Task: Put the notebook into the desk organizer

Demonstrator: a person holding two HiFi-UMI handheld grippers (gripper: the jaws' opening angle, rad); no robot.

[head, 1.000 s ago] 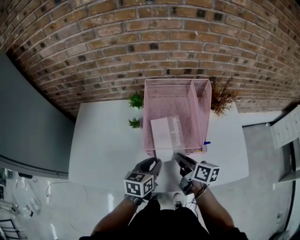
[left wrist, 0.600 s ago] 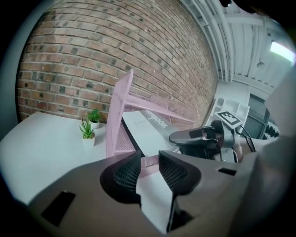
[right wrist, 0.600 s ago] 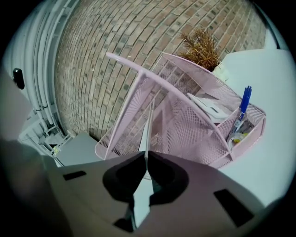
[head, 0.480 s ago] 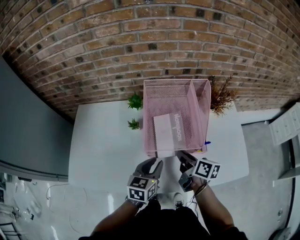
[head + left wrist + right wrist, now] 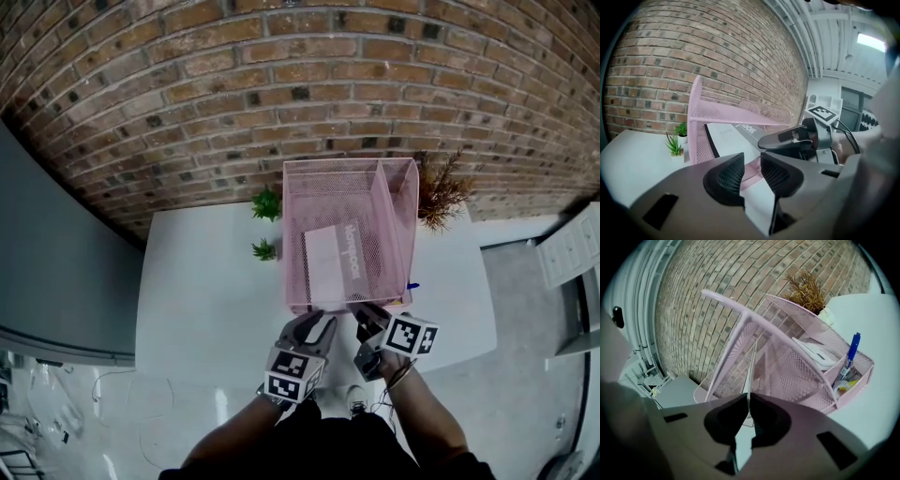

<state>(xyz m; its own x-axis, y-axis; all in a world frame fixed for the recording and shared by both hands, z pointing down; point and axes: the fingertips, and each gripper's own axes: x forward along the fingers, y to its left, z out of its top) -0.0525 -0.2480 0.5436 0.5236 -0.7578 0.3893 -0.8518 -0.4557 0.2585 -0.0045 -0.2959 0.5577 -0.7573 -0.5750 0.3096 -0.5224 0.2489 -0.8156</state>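
Note:
A pink mesh desk organizer [image 5: 349, 163] stands on the white table [image 5: 206, 281] against the brick wall. The white notebook [image 5: 330, 258] leans inside its big left compartment, its near end over the front rim. My right gripper [image 5: 364, 317] is at that near end, shut on the notebook's thin edge [image 5: 751, 366], which runs up from the jaws [image 5: 748, 416]. My left gripper [image 5: 311, 328] sits just left of it, jaws apart. In the left gripper view the notebook's face [image 5: 729, 138] and pink mesh show through the gap [image 5: 752, 171], without the pads pressing.
Two small green plants [image 5: 266, 202] [image 5: 265, 249] stand left of the organizer, and a dried brown plant [image 5: 441, 192] at its right. A blue pen [image 5: 848, 357] stands in the front right compartment. The table's front edge lies just under both grippers.
The notebook has slid farther into the organizer and stands steeper. Both grippers have moved forward toward the organizer's front rim.

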